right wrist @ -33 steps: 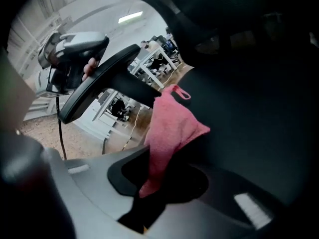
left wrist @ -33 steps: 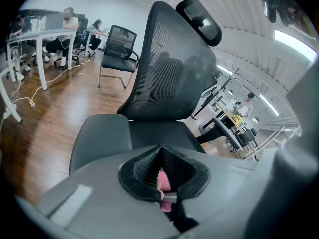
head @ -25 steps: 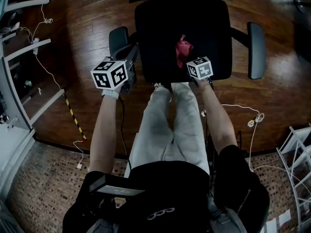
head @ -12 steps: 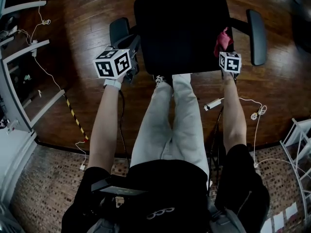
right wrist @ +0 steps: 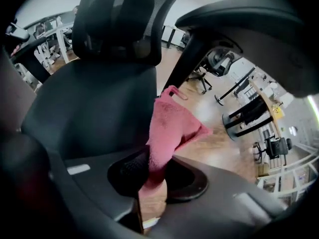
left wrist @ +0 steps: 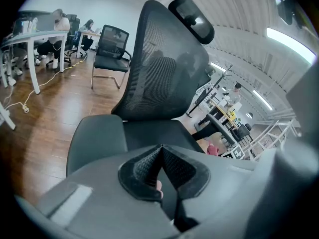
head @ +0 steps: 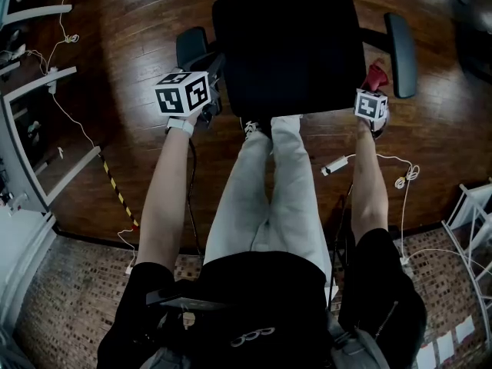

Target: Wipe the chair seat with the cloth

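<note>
This was an open-plan office. In the left gripper view, people (left wrist: 60, 20) sat at white desks (left wrist: 30, 36) at ten o'clock, beside a black visitor chair (left wrist: 110, 49). More desks (left wrist: 224, 117) ran off at three o'clock under strip lights (left wrist: 291, 39). A mesh-backed swivel chair (left wrist: 164, 63) stood on the wood floor (head: 138, 160), where the head view showed cables (head: 65, 98) trailing at nine o'clock.

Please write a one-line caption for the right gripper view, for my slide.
Right hand-held gripper shut on a pink cloth, beside the black chair seat.

Both arms are stretched forward; the left gripper (left wrist: 160, 151) is pressed closed, empty, and the right gripper (right wrist: 155, 171) is clamped on the cloth (right wrist: 169, 123).
</note>
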The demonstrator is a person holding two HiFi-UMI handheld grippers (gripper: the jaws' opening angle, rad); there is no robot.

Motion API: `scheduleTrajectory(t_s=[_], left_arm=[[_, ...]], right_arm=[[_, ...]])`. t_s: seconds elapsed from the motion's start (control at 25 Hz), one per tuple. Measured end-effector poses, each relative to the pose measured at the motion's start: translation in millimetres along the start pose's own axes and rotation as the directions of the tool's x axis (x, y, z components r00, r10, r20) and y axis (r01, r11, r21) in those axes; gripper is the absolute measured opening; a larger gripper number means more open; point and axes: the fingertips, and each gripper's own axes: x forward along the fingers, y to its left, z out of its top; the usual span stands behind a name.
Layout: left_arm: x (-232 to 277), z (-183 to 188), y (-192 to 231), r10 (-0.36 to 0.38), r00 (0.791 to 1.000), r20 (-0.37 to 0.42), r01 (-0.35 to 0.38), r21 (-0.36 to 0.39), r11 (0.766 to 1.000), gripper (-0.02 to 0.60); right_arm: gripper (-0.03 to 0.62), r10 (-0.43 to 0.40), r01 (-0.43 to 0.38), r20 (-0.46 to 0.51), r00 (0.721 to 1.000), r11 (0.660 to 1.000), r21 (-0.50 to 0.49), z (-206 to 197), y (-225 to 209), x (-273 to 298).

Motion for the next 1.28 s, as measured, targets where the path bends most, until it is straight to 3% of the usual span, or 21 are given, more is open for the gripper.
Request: scheduleTrajectory(t_s=[0.12, 0.24, 0.44, 0.64, 0.88, 1.0, 1.16, 1.28], left_arm=[[-0.8, 0.2, 0.3, -0.004, 1.000, 0.000, 0.004, 0.002, 1.000, -0.006], [-1.2, 0.8, 0.3, -0.006, 1.000, 0.002, 0.006, 0.007, 1.000, -0.006], [-1.5, 1.2, -1.2, -0.005, 1.000, 0.003, 0.005, 0.021, 1.000, -0.006], [-2.2, 0.9, -1.7, -0.016, 1.000, 0.012, 0.016, 0.021, 1.000, -0.006], [-2.5, 1.9, -2.1, -0.020, 1.000, 0.012, 0.019, 0.026, 0.999, -0.006], [-1.7, 0.0, -2.6, -0.023, 1.000, 0.006, 0.023, 0.028, 0.999, -0.006], [-2.1, -0.4, -4.8, -0.025, 1.000, -0.001, 0.025, 0.035, 0.999, -0.006], [-1.0, -0.9, -7.2, -0.030, 1.000, -0.005, 0.030, 0.037, 0.999, -0.006]], right_arm=[[0.069, 0.068, -0.068, 0.013, 0.998, 0.998, 0.005, -3.7, 36.7, -1.6], [0.069, 0.204, -0.202, 0.016, 0.979, 0.977, -0.073, 2.3, 112.2, -10.3], [0.069, 0.397, -0.376, 0.012, 0.918, 0.877, -0.301, -1.1, 259.0, -40.3], [0.069, 0.533, -0.494, 0.002, 0.846, 0.785, -0.374, -5.7, 357.6, -85.7], [0.069, 0.707, -0.663, 0.012, 0.707, 0.668, -0.339, 1.2, 424.8, -129.1], [0.069, 0.782, -0.747, 0.005, 0.623, 0.596, -0.295, -3.3, 444.5, -140.5], [0.069, 0.870, -0.847, -0.014, 0.492, 0.475, -0.237, -9.2, 461.2, -151.4], [0.069, 0.889, -0.868, 0.001, 0.458, 0.448, -0.215, -7.4, 453.1, -146.4]])
